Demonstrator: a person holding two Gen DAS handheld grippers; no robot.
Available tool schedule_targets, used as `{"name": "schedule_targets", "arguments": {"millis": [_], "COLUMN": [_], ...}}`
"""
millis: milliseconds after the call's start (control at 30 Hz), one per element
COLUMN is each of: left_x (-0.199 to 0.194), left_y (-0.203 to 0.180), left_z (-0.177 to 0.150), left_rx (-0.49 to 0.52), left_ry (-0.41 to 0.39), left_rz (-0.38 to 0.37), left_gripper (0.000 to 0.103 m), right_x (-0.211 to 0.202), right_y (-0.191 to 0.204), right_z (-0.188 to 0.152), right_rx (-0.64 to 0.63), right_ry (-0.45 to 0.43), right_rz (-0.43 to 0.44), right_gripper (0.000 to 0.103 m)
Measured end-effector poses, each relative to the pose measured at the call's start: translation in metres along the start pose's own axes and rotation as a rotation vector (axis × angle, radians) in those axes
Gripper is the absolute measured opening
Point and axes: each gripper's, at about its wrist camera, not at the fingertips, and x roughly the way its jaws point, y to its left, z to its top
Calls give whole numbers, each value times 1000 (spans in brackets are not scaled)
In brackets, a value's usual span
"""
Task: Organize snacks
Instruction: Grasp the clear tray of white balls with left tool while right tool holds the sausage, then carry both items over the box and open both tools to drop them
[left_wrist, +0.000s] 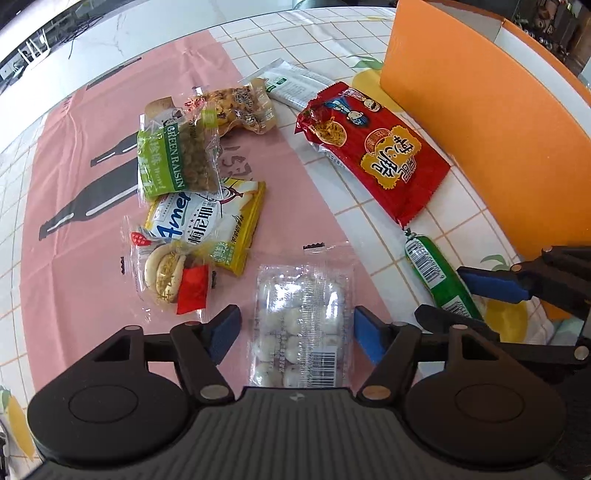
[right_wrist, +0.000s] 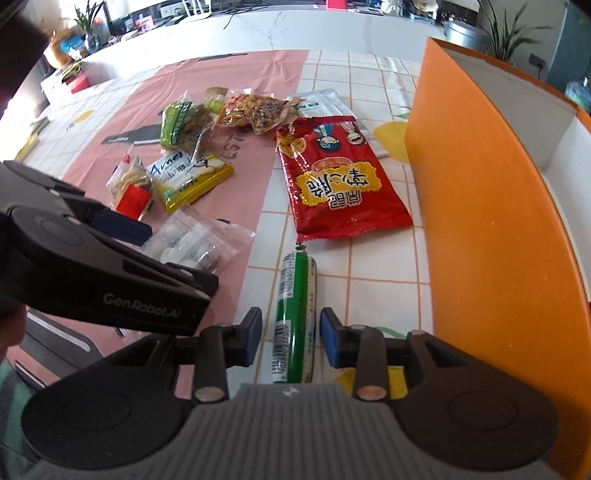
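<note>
Both grippers spread wide, nothing gripped. Left gripper (left_wrist: 295, 334) is straddling the clear candy tray (left_wrist: 301, 325) on the pink mat; right gripper (right_wrist: 291, 338) is straddling the green sausage (right_wrist: 293, 317) beside the orange box (right_wrist: 491, 206). I'd centre each, then squeeze gently, since the tray probably crushes easily. Only the right view is showing the box's white interior.

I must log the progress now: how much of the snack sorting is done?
Nothing looks done: the part of the orange box in view is empty. In hand: left claw open around the clear pack, right claw open around the green sausage. Left: red bag, other snacks.
</note>
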Motion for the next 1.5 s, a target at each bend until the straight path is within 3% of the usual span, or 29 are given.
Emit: {"name": "schedule_targets", "arguments": {"millis": [133,233,500,900,1200,1500], "left_x": [-3,-7,-31,-108,-181,-195], "left_y": [1,5,9,3,-30,-94], "left_z": [-1,0,-4,-10,11,51], "left_rx": [-25,-67,-108,-139,-124,-27], "left_ry": [-5,-9,-47,-168,-291,-309], "left_rz": [-5,-26,-31,-20,-65,-191], "left_gripper": [65,60,59,59,59,59], "right_x": [1,2,-12,-80,-167,-219], "right_y": [0,-2,0,3,-28,-88], "right_z": [1,4,8,18,35,41], "right_rx": [-2,19,62,83,65,81], "right_ry": [2,12,9,-104,-220,-195], "right_rz": [-24,-20,-14,35,58,14], "right_gripper": [20,20,19,19,19,19]}}
